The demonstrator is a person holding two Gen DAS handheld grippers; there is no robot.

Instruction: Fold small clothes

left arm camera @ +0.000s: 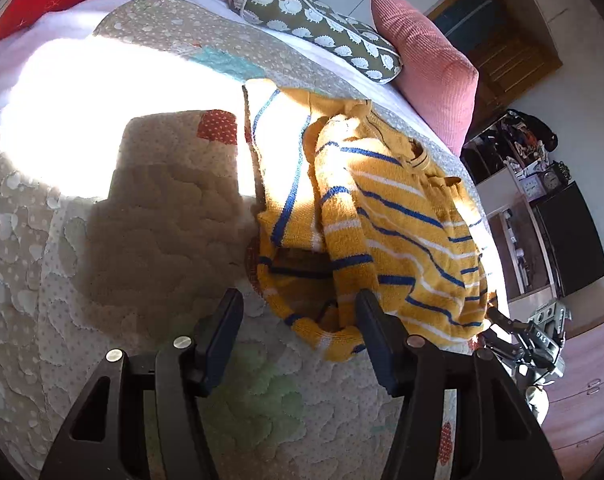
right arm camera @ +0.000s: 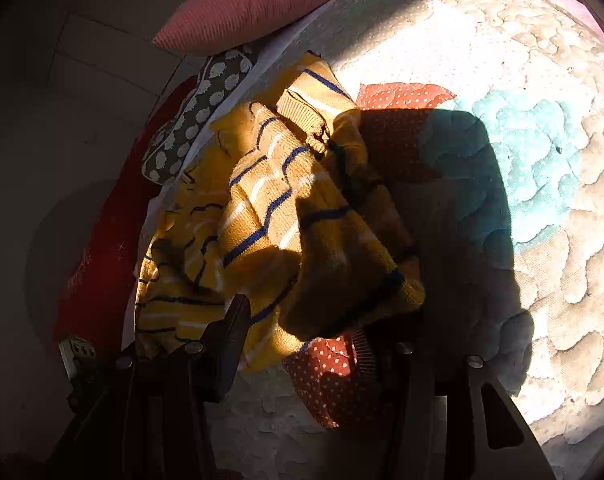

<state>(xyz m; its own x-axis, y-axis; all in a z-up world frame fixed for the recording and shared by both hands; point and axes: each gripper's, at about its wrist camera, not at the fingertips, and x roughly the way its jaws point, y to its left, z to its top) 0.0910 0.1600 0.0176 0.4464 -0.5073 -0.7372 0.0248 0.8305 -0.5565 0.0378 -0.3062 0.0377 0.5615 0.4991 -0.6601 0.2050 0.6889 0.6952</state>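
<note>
Both tongs, left [left arm camera: 299, 320] and right [right arm camera: 314, 320], stood spread, pinching nothing; the striped sweater [left arm camera: 382, 224] lay crumpled mid-frame near the bed's right edge, bare quilt [left arm camera: 101, 240] lower left.

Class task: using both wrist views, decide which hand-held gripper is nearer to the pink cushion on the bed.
Neither clearly. The left hand-held gripper and right hand-held gripper both hang open at the yellow striped sweater, whose full length lies between each and the pink cushion.

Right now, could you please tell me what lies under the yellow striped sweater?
The yellow striped sweater lies on the quilted bedspread; a red dotted patch shows at its hem. Anything else beneath is covered by the knit.
</note>
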